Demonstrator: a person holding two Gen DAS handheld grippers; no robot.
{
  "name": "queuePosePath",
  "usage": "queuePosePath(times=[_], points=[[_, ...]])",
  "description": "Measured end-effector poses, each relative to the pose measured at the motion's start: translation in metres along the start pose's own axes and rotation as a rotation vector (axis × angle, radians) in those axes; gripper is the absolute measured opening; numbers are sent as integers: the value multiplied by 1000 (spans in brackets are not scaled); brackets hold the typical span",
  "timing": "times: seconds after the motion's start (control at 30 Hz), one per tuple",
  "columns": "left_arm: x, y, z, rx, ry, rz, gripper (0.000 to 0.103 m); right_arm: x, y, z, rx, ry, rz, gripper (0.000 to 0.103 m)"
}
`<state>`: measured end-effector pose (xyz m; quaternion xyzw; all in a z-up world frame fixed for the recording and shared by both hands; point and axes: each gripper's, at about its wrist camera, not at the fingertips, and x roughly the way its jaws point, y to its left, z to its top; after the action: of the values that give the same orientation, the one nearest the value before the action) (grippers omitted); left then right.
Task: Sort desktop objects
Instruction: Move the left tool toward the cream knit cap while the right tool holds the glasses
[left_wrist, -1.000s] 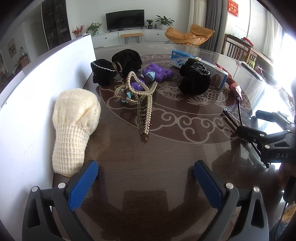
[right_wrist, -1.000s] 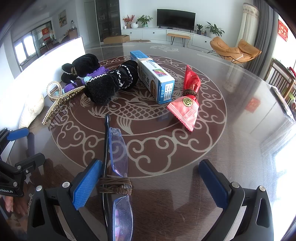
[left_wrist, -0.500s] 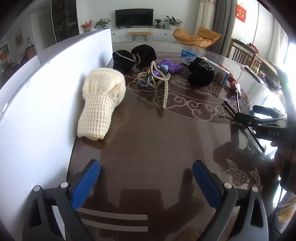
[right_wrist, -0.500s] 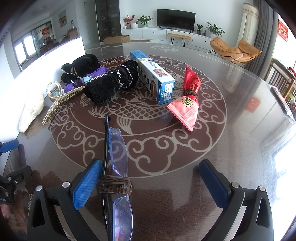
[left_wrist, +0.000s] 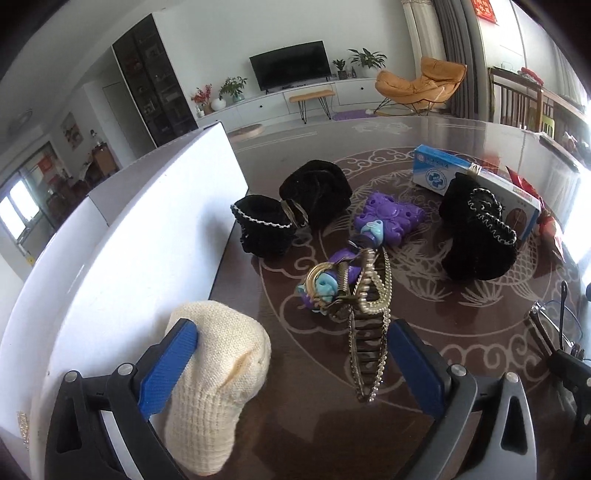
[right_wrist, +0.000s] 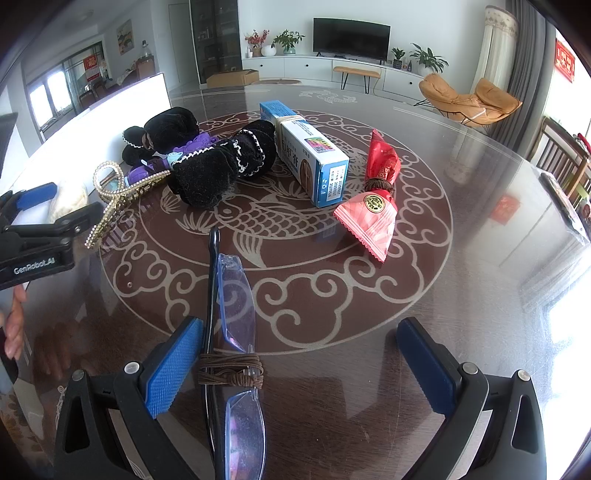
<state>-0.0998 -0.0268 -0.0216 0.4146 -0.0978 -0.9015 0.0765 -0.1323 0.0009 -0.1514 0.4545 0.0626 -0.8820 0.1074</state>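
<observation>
My left gripper (left_wrist: 291, 365) is open and low over the table. A cream knitted hat (left_wrist: 218, 373) lies against its left finger, and a pearl hair claw (left_wrist: 369, 325) lies just inside its right finger. Beyond are purple toys (left_wrist: 388, 218), black hats (left_wrist: 314, 192) and a blue box (left_wrist: 476, 181). My right gripper (right_wrist: 299, 365) is open and empty. Folded glasses (right_wrist: 232, 325) bound with brown cord lie beside its left finger. A red candy pouch (right_wrist: 373, 206) and the blue box (right_wrist: 306, 151) lie ahead. The left gripper also shows at the left edge (right_wrist: 40, 221).
A white board (left_wrist: 122, 236) stands along the table's left side, close to the cream hat. The round glass-topped table (right_wrist: 461, 295) carries a fish pattern. Chairs (right_wrist: 561, 155) stand at the right edge.
My left gripper has moved forward and down toward the cream hat and pearl claw, which now sit between its fingers. My right gripper has not moved.
</observation>
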Motion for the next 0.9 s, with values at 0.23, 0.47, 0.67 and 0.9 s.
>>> queuePosePath(times=[0.23, 0.47, 0.67, 0.9], points=[[-54, -24, -7, 122, -23, -292, 103, 0, 0, 0, 0, 0, 0, 103], [-78, 20, 2, 120, -149, -157, 103, 1, 0, 0, 0, 0, 0, 103], [-12, 22, 11, 91, -30, -121, 103, 1, 0, 0, 0, 0, 0, 103], [-1, 4, 6, 72, 37, -202, 103, 1, 0, 0, 0, 0, 0, 103]])
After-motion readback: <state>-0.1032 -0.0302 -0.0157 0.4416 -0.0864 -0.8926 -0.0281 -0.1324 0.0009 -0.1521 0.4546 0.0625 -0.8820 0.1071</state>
